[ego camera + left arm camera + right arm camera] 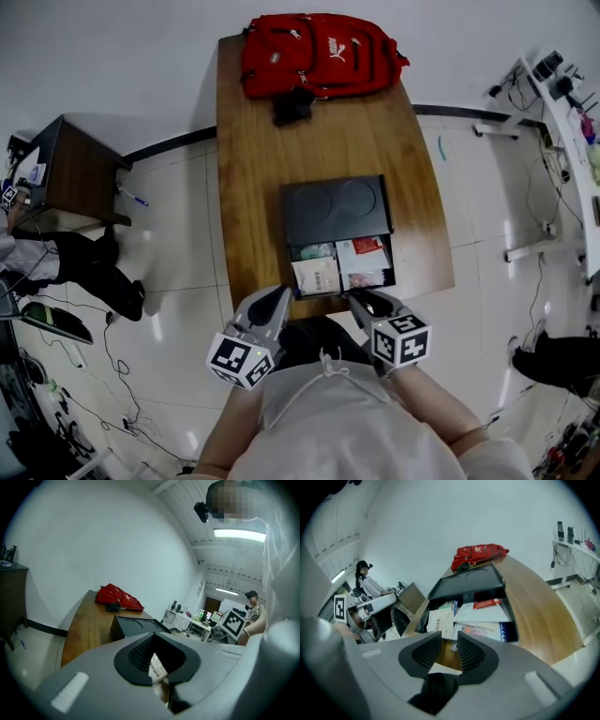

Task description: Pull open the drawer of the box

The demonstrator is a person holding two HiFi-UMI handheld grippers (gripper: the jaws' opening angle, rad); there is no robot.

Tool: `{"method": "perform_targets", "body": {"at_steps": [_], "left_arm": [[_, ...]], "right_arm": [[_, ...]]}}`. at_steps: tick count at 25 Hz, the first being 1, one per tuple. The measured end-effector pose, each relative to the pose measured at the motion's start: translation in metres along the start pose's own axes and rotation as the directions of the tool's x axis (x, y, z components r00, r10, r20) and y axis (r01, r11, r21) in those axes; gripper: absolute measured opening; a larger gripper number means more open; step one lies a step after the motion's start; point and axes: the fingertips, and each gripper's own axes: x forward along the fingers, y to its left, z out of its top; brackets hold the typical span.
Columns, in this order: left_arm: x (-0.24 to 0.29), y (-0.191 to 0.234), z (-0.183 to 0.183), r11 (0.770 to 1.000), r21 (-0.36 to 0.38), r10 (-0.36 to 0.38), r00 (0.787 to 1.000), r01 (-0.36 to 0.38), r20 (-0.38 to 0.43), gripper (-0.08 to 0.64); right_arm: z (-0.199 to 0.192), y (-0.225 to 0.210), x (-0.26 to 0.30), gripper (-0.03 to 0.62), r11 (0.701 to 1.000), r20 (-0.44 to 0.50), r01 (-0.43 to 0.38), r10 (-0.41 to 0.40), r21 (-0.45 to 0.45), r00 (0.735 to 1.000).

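Note:
A black box (333,211) lies on the wooden table (248,187), and its drawer (328,294) stands pulled out toward me, full of papers and packets (339,262). In the right gripper view the drawer (513,630) shows its contents, and a small metal knob (453,645) on its front sits between the jaws of my right gripper (449,650), whose pads stand apart from it. My right gripper (361,298) is at the drawer's front right corner. My left gripper (277,298) hovers at the front left, jaws apart, with nothing held; white paper (157,667) shows through the gap.
A red backpack (323,52) and a small black item (292,105) lie at the table's far end. A dark side table (80,173) and a seated person (66,262) are on the left, with cables on the floor. A white desk (572,122) stands at the right.

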Motion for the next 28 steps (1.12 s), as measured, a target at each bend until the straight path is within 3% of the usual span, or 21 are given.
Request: {"method": "perform_targets", "body": {"at_steps": [6, 14, 20, 28], "left_arm": [[0.008, -0.006, 0.038, 0.998, 0.058, 0.000, 0.998, -0.004, 0.068, 0.006], [-0.011, -0.037, 0.091, 0.988, 0.155, -0.024, 0.984, -0.004, 0.176, 0.006], [-0.046, -0.063, 0.090, 0.986, 0.164, -0.034, 0.977, -0.001, 0.212, 0.006], [-0.132, -0.119, 0.046, 0.986, 0.165, -0.030, 0.972, -0.009, 0.232, 0.006]], "right_arm": [[0.088, 0.002, -0.035, 0.015, 0.988, 0.244, 0.058, -0.021, -0.145, 0.969], [0.146, 0.038, -0.087, 0.009, 0.948, 0.448, 0.083, 0.067, -0.308, 0.892], [0.129, 0.071, -0.119, 0.009, 0.935, 0.493, 0.080, 0.109, -0.346, 0.863], [0.051, 0.144, -0.177, 0.009, 0.882, 0.528, 0.072, 0.212, -0.466, 0.822]]}}
